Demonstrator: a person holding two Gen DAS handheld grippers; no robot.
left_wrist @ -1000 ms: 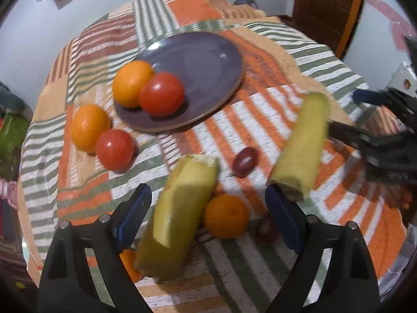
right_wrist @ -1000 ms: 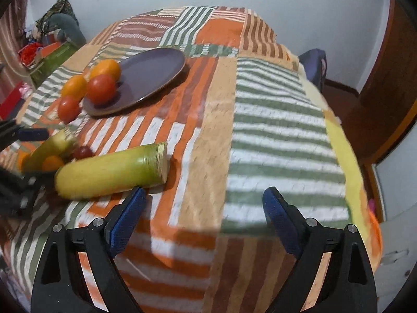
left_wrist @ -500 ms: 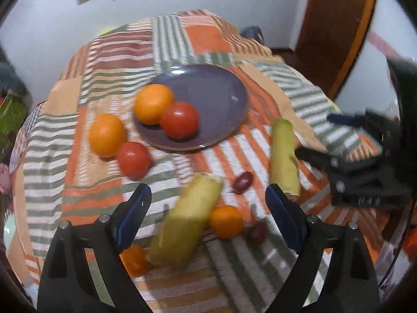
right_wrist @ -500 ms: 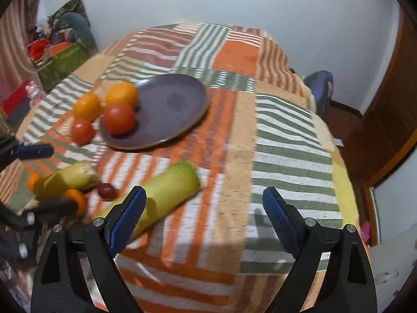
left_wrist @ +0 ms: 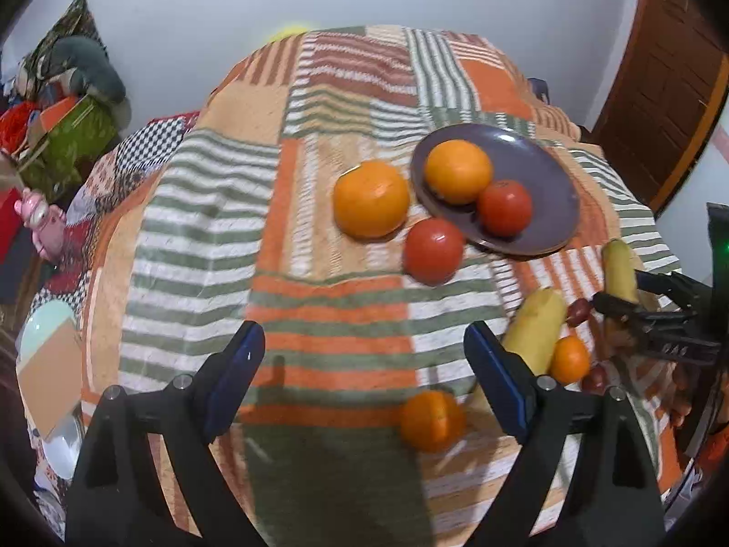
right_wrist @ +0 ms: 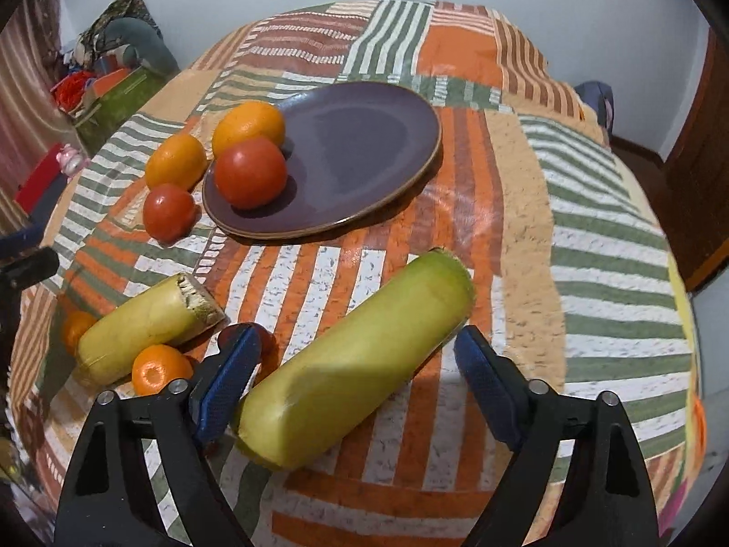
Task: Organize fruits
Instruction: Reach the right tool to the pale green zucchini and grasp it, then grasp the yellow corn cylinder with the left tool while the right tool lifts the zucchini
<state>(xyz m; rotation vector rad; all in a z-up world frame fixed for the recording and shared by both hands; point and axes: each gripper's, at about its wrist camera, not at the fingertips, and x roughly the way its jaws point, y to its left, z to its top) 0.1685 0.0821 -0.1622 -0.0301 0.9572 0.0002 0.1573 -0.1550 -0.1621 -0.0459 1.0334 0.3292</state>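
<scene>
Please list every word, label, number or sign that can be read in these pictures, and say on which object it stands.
No readable text in either view.
The plate, the fruits and the patchwork cloth carry no writing.
The green box beside the table has a pattern too blurred to read.

Two hand-held grippers share one build: matte black angular arms, each tipped with a blue rubber-like pad. The left gripper (left_wrist: 364, 364) shows silver round screws near the base of each finger, as does the right gripper (right_wrist: 357, 367). Seen from the left wrist, the right gripper's black side carries faint white lettering.
</scene>
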